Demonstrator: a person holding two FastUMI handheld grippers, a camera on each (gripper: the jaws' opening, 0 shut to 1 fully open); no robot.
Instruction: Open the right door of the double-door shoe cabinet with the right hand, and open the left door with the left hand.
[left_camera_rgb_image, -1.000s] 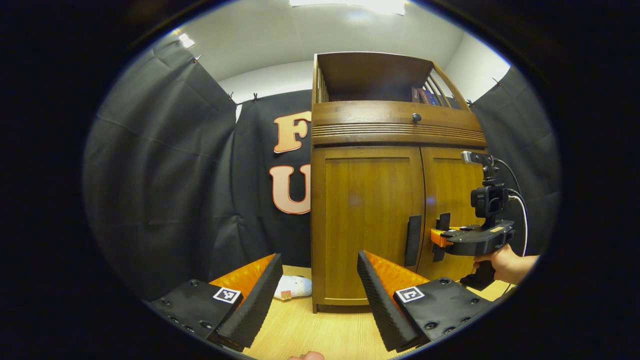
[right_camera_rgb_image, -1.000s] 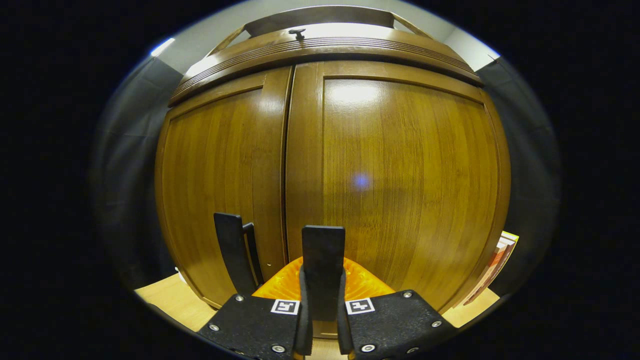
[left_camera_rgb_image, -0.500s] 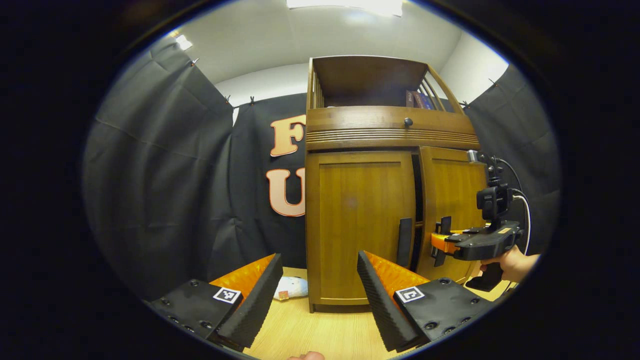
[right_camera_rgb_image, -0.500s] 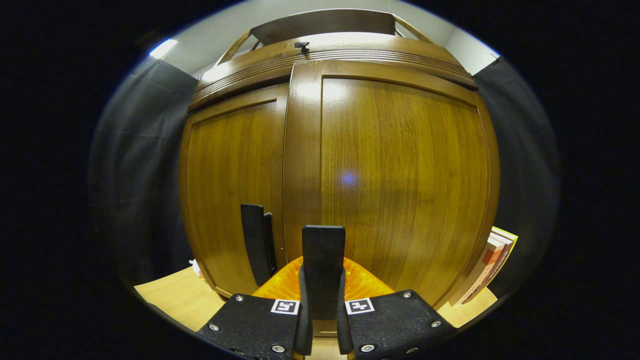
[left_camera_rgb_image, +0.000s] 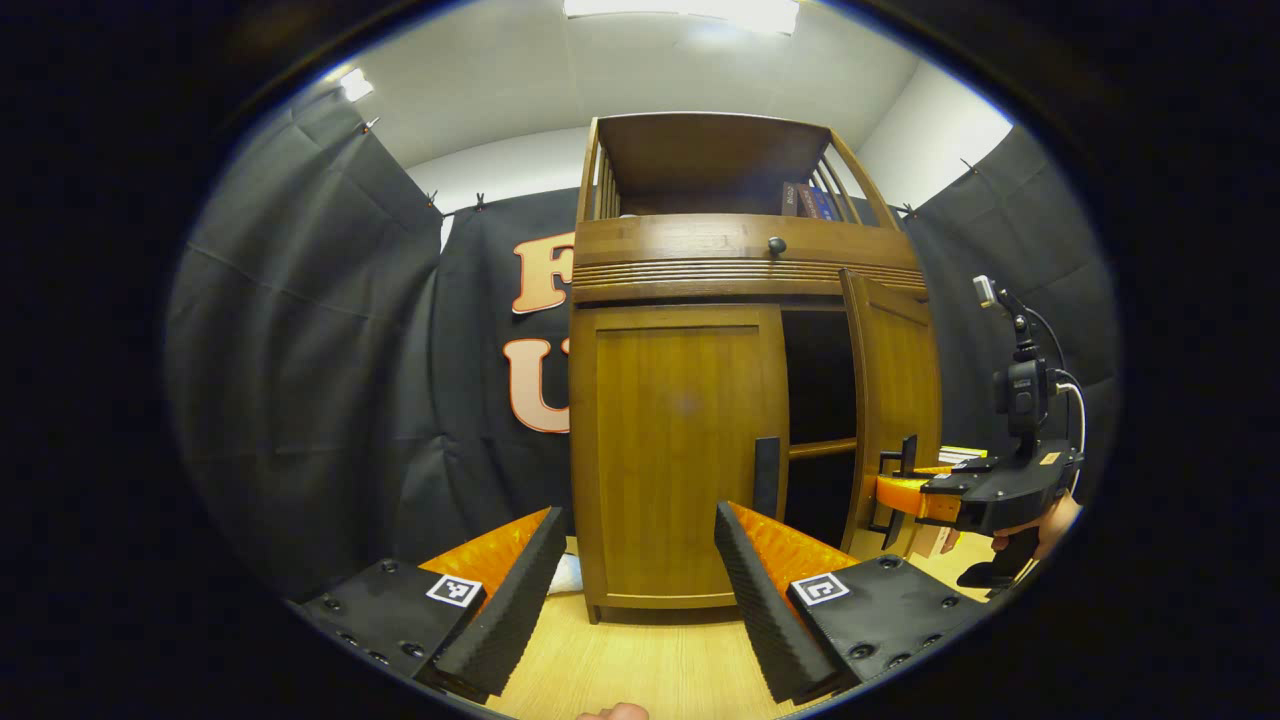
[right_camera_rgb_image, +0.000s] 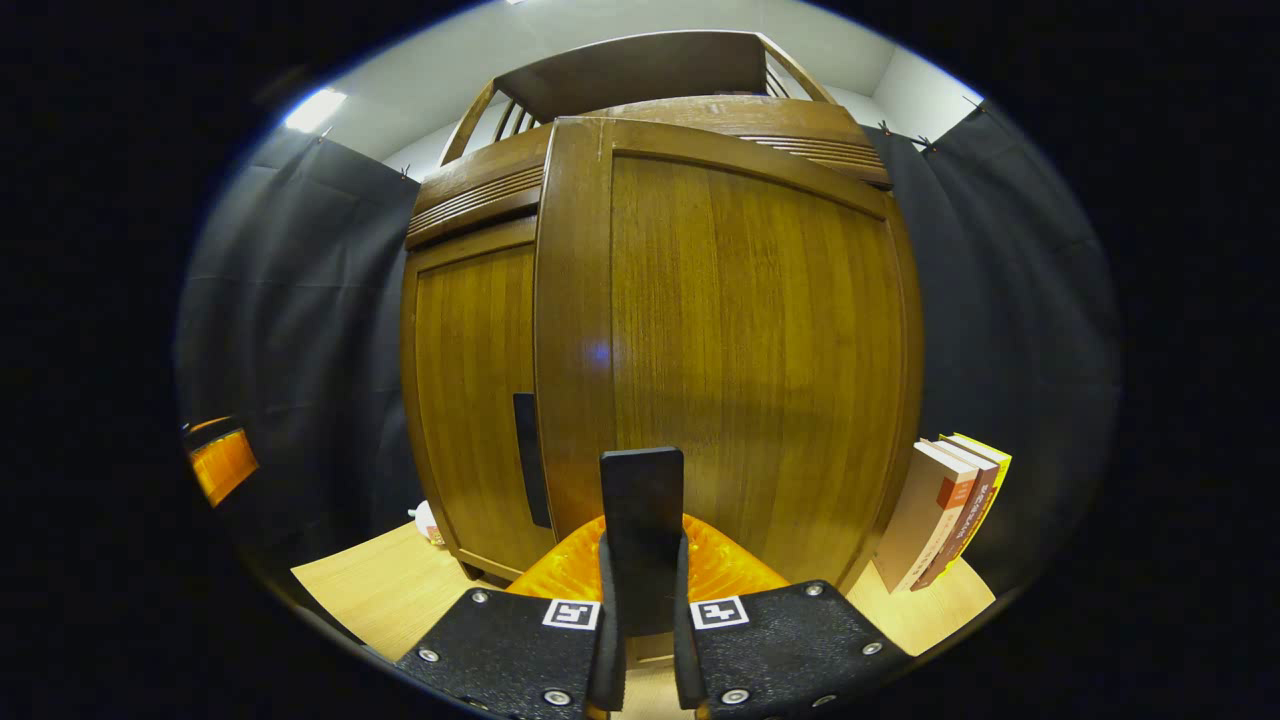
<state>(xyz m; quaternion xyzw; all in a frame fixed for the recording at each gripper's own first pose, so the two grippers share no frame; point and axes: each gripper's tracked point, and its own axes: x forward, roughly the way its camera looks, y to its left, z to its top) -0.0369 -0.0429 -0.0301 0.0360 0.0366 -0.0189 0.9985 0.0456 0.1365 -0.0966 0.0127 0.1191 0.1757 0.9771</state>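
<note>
In the left gripper view, I am holding my left gripper (left_camera_rgb_image: 632, 590) wide open with nothing between its fingers, pointing at the shoe cabinet (left_camera_rgb_image: 745, 262) from some way back. Its left door (left_camera_rgb_image: 680, 450) is sitting closed, its dark handle (left_camera_rgb_image: 766, 478) untouched, while the right door (left_camera_rgb_image: 893, 400) is standing swung out with the dark interior showing between the two. Farther off, my right gripper (left_camera_rgb_image: 905, 485) is sitting at that door's handle. In the right gripper view, I am keeping the right gripper (right_camera_rgb_image: 641, 590) clamped on the right door's handle (right_camera_rgb_image: 641, 530), both fingers pressing its sides. I judge the task roughly half done: the left door is waiting. I am counting two doors, two handles, two grippers, and about three books (right_camera_rgb_image: 945, 510) leaning beside the cabinet.
</note>
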